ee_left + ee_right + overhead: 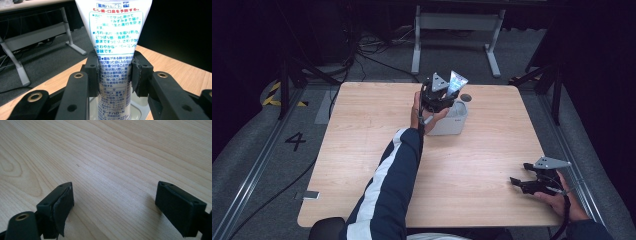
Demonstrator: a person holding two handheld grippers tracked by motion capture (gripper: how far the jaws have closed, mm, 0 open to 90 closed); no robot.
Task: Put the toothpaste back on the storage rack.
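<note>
Tube (pixel 113 37) top and bottom cut off by frame; white container (pixel 451 120) contents hidden.

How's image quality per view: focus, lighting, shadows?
High view: soft overall, table evenly lit, surroundings nearly black. Left gripper view: the tube held in the left tongs is sharp enough that its print shows clearly; background dim. Right gripper view: wood grain crisp, right tongs near the bottom edge slightly soft, faint shadows beside each jaw.

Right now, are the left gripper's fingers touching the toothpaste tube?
Touching. In the left gripper view both fingers press flat against the sides of the toothpaste tube, no gap either side; the tube stands upright between them over the white container.
</note>
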